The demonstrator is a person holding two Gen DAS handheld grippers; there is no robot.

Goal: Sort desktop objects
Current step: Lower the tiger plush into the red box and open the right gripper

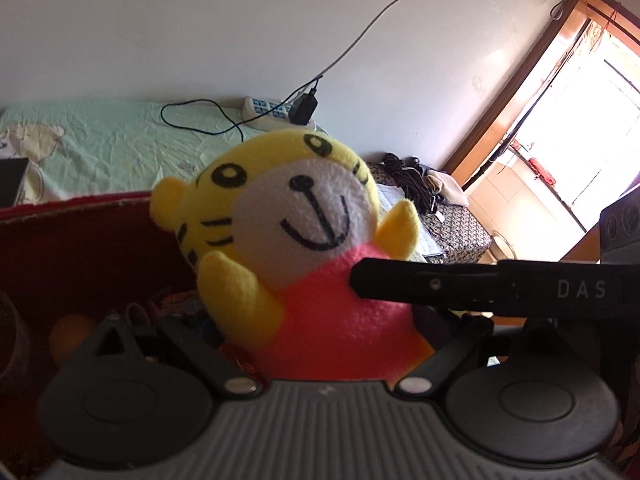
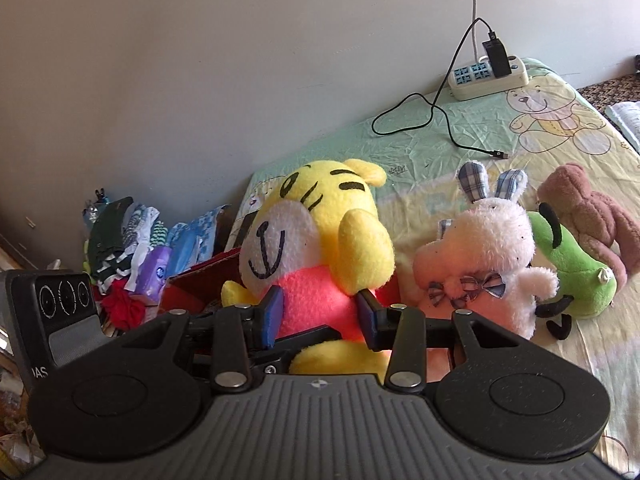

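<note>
A yellow tiger plush [image 2: 320, 220] with a white face and pink body hangs upright between my right gripper's [image 2: 320, 314] blue pads [image 2: 272, 312], which are shut on its belly. In the left wrist view the same tiger plush [image 1: 312, 216] fills the middle, with a right gripper finger [image 1: 420, 284] pressed on its pink belly from the right. My left gripper [image 1: 332, 344] has its linkages spread wide around the plush's base; its fingertips are hidden. A red box [image 1: 80, 240] lies below and to the left of the plush, with small items inside.
On the pale green bed sheet [image 2: 440, 148] lie a white rabbit plush [image 2: 480, 256], a green frog plush [image 2: 572, 276] and a brown bear plush [image 2: 588, 216]. A power strip [image 2: 488, 76] with a black cable sits by the wall. Clothes [image 2: 132, 252] are piled at the left.
</note>
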